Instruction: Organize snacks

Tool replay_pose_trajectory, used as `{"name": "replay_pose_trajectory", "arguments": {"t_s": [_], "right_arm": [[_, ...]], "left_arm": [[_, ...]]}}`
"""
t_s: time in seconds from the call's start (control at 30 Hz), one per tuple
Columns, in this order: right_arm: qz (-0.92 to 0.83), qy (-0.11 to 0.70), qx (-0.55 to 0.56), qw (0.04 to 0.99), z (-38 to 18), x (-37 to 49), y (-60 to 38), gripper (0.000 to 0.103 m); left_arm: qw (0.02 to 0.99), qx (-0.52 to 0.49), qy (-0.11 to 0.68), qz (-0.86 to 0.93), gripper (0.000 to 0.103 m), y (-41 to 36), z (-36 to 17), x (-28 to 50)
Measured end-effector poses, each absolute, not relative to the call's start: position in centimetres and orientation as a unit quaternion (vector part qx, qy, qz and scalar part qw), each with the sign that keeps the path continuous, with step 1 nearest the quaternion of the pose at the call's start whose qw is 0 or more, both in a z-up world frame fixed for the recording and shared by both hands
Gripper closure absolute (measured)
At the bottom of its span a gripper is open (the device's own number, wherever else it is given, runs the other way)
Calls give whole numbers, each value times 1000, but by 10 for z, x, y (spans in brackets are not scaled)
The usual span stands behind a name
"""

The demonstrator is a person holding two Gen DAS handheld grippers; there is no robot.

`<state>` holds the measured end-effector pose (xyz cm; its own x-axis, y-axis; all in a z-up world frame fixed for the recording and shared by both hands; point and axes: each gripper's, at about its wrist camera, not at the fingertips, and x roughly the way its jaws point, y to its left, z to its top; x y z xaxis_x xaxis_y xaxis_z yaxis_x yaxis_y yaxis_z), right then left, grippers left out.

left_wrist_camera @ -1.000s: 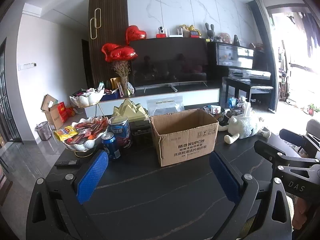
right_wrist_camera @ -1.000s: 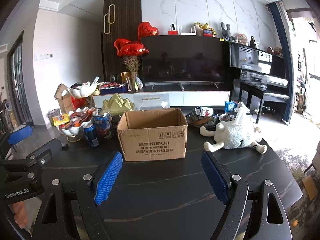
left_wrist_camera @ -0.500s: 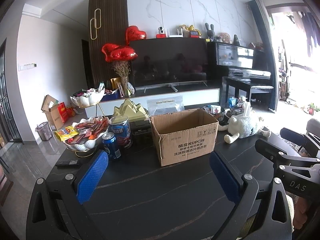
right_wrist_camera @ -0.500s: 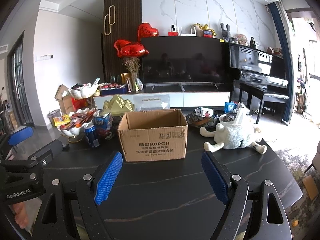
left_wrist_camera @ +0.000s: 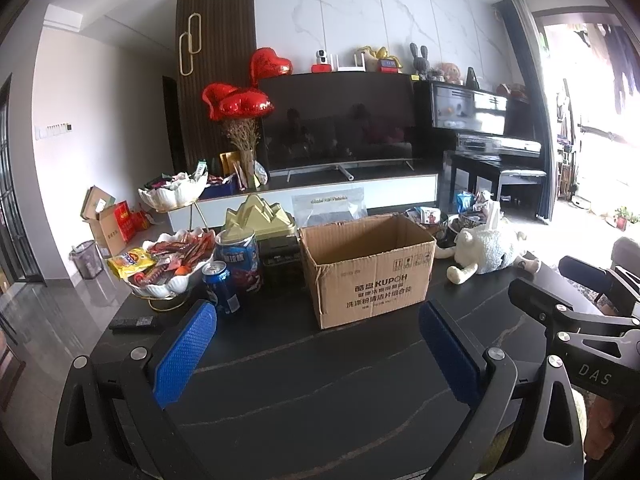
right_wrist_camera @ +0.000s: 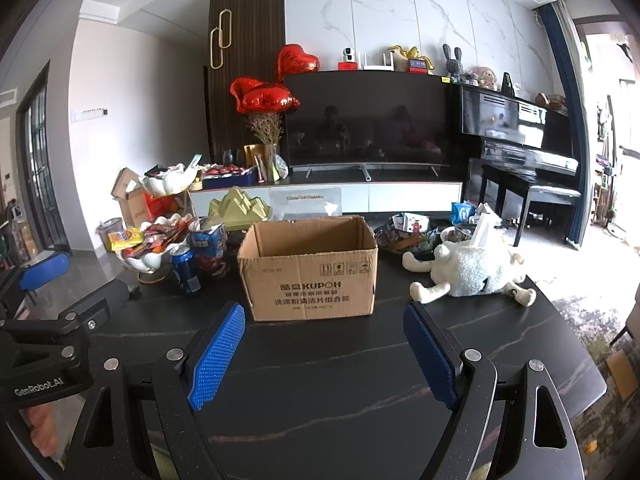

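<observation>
The left claw (left_wrist_camera: 316, 344) is hanging over the near edge of the dark, veined stone bench (left_wrist_camera: 320, 392) with its blue-padded fingers spread wide apart — gripping nothing and touching nothing. The right claw (right_wrist_camera: 324, 344) is hovering beside it, equally wide open and empty.

Ahead of both, the open brown cardboard box (left_wrist_camera: 366, 268) printed KUPOH is sitting upright near the middle of the bench. Towards the far left corner, a white shell-shaped bowl (left_wrist_camera: 160, 284) is carrying a heap of red and yellow snack packets (left_wrist_camera: 170, 254), with a second such bowl raised above it. A blue soda can (left_wrist_camera: 220, 286) and a taller blue cylindrical tin (left_wrist_camera: 240, 260) are standing just beside the bowl, between it and the box. A white plush sheep (left_wrist_camera: 486, 250) is lying towards the right edge — more packets are showing behind it. A black remote (left_wrist_camera: 132, 323) is resting at the left edge.
</observation>
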<state>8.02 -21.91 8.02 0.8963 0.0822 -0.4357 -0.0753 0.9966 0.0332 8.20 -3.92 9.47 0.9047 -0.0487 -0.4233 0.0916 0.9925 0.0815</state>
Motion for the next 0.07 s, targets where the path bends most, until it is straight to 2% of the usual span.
{"name": "replay_pose_trajectory", "arguments": {"t_s": [0.07], "right_arm": [[41,224,9,974,80,80,-219,21]], "left_arm": [[974,50,216,-37,0,-39,95,82]]}}
